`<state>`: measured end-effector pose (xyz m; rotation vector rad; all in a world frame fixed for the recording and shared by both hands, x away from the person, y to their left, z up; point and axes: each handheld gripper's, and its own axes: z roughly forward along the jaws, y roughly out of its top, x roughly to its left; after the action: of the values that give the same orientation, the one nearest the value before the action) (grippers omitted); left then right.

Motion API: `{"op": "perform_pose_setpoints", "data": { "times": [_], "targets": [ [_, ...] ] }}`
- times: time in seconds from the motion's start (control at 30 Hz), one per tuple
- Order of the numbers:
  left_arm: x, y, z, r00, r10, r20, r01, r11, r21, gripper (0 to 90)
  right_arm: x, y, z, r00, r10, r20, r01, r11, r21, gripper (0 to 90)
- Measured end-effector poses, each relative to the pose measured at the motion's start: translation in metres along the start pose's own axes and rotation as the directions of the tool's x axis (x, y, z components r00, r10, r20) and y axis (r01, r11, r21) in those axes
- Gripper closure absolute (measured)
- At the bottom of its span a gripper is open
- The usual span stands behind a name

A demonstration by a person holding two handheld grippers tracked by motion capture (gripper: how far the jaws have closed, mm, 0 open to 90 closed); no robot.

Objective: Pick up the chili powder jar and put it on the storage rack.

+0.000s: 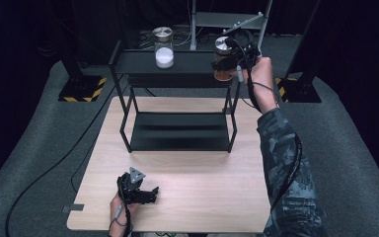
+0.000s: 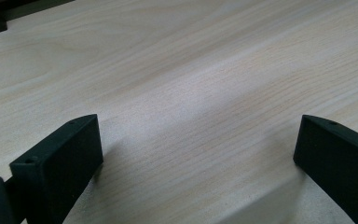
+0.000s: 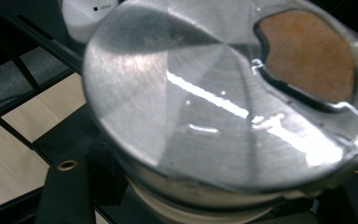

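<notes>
The brown jar [image 1: 223,59] sits at the right end of the rack's top shelf [image 1: 187,61], clamped in the right gripper [image 1: 231,66], whose jaws close on it just under its steel lid [image 3: 205,93]. The white jar [image 1: 164,48] stands well apart to the left. The left gripper [image 1: 145,193] rests on the table [image 1: 202,177], jaws apart and empty. Gripped high and near the shelf edge, the brown jar could tilt or slip off when moved.

Black rack [image 1: 177,131] on table [image 1: 197,187]; white-filled jar [image 1: 164,48] atop.
</notes>
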<state>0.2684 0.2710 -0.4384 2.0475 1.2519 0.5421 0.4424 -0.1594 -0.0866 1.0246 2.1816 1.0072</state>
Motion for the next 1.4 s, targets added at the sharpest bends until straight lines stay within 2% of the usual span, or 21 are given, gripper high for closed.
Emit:
{"op": "perform_pose_setpoints", "data": {
  "times": [0.67,1.4],
  "targets": [
    [0.0,0.0,0.0,1.0,0.003,0.001,-0.003,1.0,0.001,0.5,-0.001,0.017,0.023,0.9982,0.044,0.042,-0.044,0.999,0.002,30.7],
    [0.0,0.0,0.0,1.0,0.005,0.004,-0.005,1.0,0.002,0.5,-0.003,0.034,0.049,0.9937,0.092,0.063,-0.092,0.9957,-0.001,30.7]
  ]
}}
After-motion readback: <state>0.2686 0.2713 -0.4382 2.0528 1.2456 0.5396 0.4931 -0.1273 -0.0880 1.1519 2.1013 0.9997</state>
